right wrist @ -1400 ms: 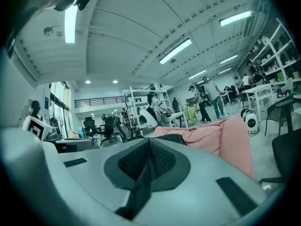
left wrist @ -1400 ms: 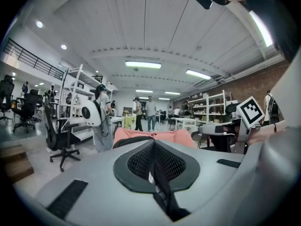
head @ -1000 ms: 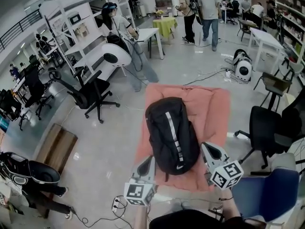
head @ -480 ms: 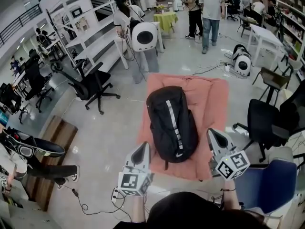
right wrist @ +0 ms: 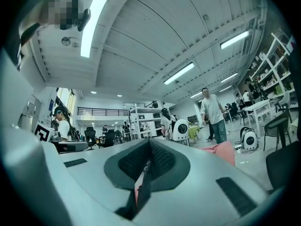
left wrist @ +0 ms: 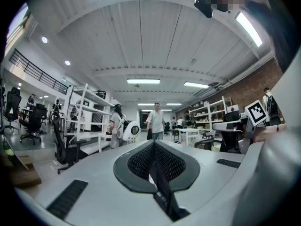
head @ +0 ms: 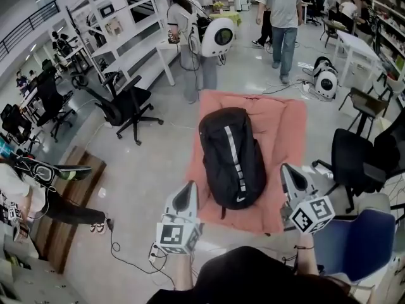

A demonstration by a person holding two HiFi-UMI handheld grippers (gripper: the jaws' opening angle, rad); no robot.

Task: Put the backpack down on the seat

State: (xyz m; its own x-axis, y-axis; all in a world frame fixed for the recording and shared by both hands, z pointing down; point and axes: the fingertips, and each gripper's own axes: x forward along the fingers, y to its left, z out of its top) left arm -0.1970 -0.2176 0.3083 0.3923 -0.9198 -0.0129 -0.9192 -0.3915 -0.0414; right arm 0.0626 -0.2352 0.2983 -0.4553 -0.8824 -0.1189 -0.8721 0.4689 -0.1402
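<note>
The backpack (head: 231,157) covers the middle of the pink seat (head: 285,132), and the right gripper (head: 289,170) hides that seat's near right corner. The blue chair (head: 354,246) sits partly behind that gripper's marker cube. The standing person (head: 281,8) is cut off by the top edge; in the right gripper view only a corner of the seat shows

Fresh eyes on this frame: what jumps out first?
The black backpack lying flat on the pink seat pad, centre of the head view. Below it, the left gripper and right gripper flank its near end, both shut and clear of it. Up top, a person with a white pod-shaped case.
</note>
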